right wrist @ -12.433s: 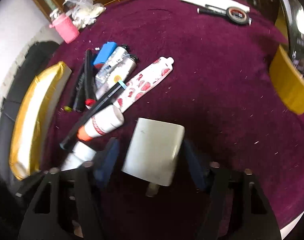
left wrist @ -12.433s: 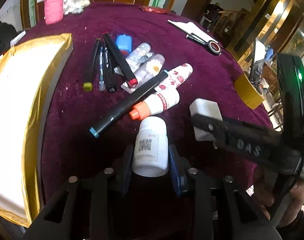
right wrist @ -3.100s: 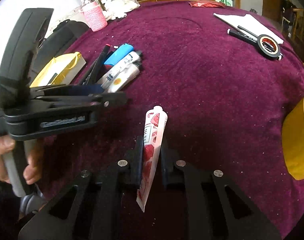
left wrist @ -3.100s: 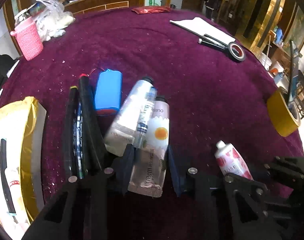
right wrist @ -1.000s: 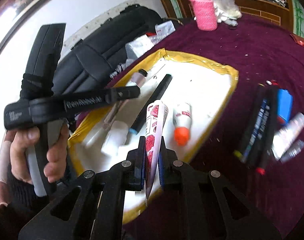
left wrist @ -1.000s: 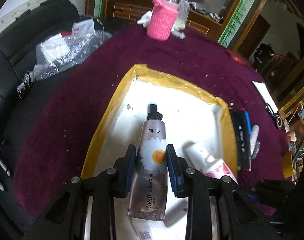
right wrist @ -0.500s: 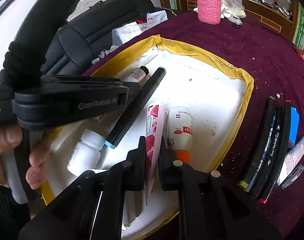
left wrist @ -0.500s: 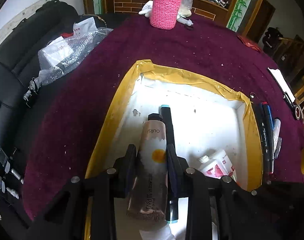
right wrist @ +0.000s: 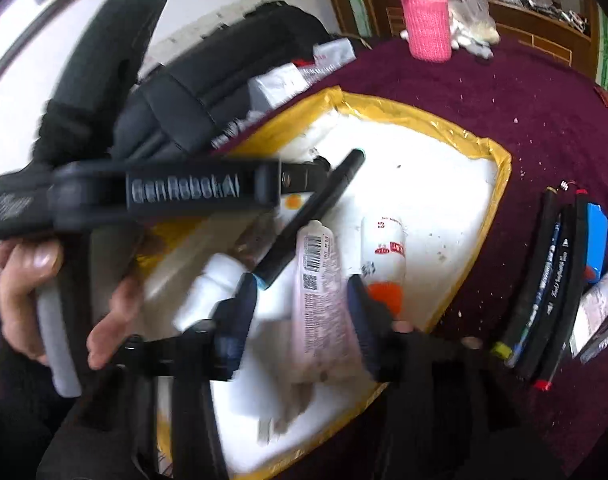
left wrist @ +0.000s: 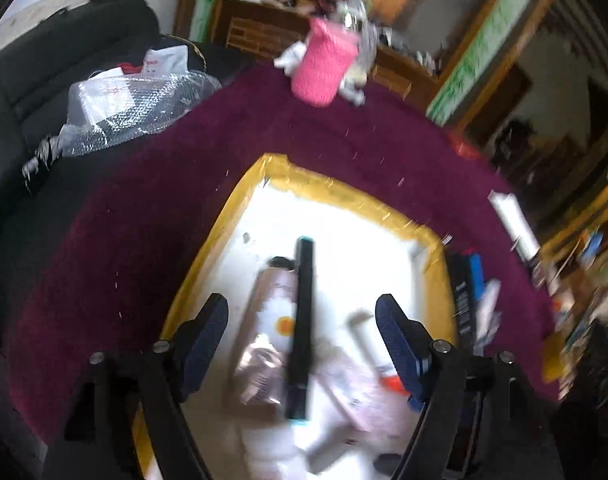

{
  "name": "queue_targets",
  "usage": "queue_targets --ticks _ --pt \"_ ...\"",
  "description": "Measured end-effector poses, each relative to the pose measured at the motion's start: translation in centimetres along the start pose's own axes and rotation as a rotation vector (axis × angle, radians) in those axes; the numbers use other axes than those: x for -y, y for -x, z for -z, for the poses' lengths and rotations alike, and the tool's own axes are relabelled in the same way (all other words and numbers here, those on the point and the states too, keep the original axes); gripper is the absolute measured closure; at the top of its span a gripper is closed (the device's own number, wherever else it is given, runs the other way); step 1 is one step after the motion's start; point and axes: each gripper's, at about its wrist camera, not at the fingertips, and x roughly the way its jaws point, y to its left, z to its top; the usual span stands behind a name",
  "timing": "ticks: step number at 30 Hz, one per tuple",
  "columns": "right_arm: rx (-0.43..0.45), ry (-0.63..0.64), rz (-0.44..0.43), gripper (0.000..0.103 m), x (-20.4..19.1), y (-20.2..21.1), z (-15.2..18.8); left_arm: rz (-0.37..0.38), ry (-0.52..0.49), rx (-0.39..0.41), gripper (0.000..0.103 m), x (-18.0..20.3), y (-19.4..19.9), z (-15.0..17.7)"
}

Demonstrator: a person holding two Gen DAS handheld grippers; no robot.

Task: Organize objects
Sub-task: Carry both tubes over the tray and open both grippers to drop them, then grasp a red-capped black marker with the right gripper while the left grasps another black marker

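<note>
A white tray with a gold rim [left wrist: 240,196] [right wrist: 499,184] lies on the maroon table. My left gripper [left wrist: 302,320] is open above it; the daisy cream tube [left wrist: 270,320] lies in the tray beside a black marker [left wrist: 302,312]. My right gripper [right wrist: 302,300] is open over the tray; the pink rose tube [right wrist: 321,292] lies between its jaws, barcode side up. A white bottle with an orange cap [right wrist: 383,256], the black marker [right wrist: 311,216] and a white jar [right wrist: 208,288] also lie in the tray. The left gripper's body [right wrist: 164,192] hides the tray's left side.
Several black markers [right wrist: 543,280], a blue object [right wrist: 597,236] and a pale tube [right wrist: 595,304] lie on the table right of the tray. A pink knitted cup [left wrist: 323,72] stands at the far edge. A black bag [right wrist: 208,92] and bubble wrap [left wrist: 132,104] sit left.
Both grippers have opened. The daisy tube dropped from the left gripper into the tray; the rose tube left the right gripper's grip and lies flat. Both views are motion blurred.
</note>
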Motion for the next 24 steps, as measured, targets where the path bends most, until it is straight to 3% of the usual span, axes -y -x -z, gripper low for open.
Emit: queue_targets --ticks 6,10,15,19,24 --pt "0.104 -0.017 -0.097 0.054 1.7 5.6 3.3 0.05 -0.055 0.141 0.026 7.0 4.0 2.1" --pt "0.148 -0.038 0.022 0.054 4.5 8.8 6.4 0.095 -0.129 0.151 0.025 13.5 3.3 3.8" --pt "0.189 -0.195 0.005 0.054 9.6 11.7 10.2 0.088 -0.219 0.066 0.025 17.6 0.1 6.1" --pt "0.168 -0.283 0.027 0.054 13.0 13.2 12.3 0.115 -0.193 -0.027 0.025 18.8 -2.0 7.6" --pt "0.163 -0.395 0.042 0.055 16.6 14.1 12.9 0.12 -0.212 -0.042 0.025 18.9 -2.0 8.5"
